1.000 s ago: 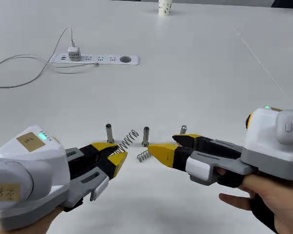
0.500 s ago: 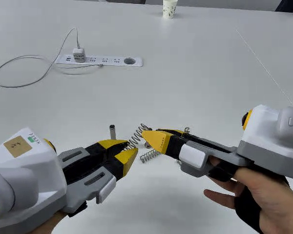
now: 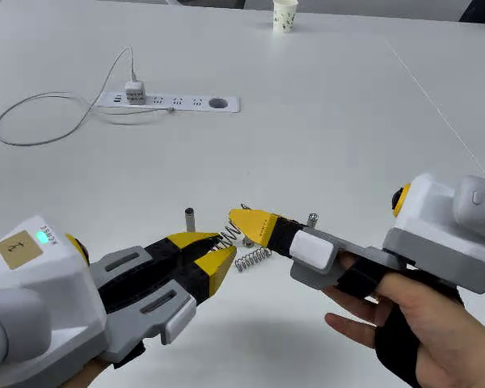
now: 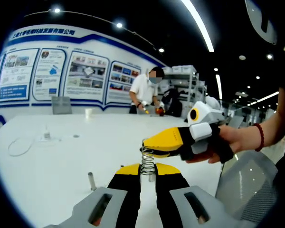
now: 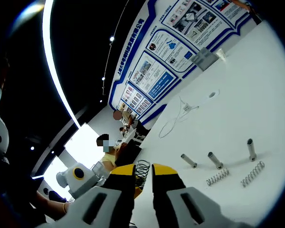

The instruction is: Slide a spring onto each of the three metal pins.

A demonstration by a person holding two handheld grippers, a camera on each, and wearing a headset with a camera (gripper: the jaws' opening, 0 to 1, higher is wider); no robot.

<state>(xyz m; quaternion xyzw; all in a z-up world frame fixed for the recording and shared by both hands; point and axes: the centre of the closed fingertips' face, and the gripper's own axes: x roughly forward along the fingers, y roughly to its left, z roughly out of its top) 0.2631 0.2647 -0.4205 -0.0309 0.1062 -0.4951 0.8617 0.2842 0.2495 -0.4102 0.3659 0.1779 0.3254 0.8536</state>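
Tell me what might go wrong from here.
The left gripper grips one end of the spring, with the right gripper around the other end. Squeezed unevenly, it may buckle and shoot off. The three pins stand close together, so a jaw lowering the spring could knock one over.

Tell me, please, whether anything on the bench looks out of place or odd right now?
Nothing is damaged or spilled. Two springs lie on their sides beside the three bare upright pins, and the third spring is pinched between the left tongs and the right tongs at once, an awkward double grip.
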